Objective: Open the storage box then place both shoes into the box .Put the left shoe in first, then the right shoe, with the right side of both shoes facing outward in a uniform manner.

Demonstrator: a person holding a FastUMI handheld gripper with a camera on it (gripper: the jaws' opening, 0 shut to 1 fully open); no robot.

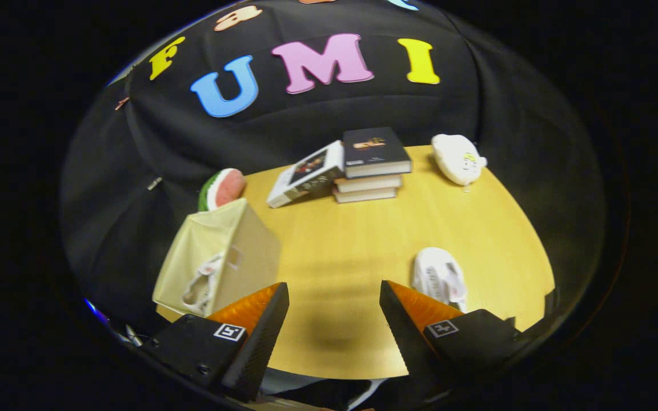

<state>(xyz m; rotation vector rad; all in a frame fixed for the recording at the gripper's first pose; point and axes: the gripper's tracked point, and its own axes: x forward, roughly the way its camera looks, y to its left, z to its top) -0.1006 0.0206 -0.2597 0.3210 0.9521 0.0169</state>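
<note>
A pale cream storage box stands on the wooden table, just beyond my left finger, its top open. One white shoe lies inside it. A second white shoe rests on the table just ahead of my right finger. My gripper hovers above the near part of the table, open, with nothing between its fingers.
A stack of books sits at the far side of the table, with another book leaning against it. A white plush toy lies far right. A watermelon-slice toy sits behind the box.
</note>
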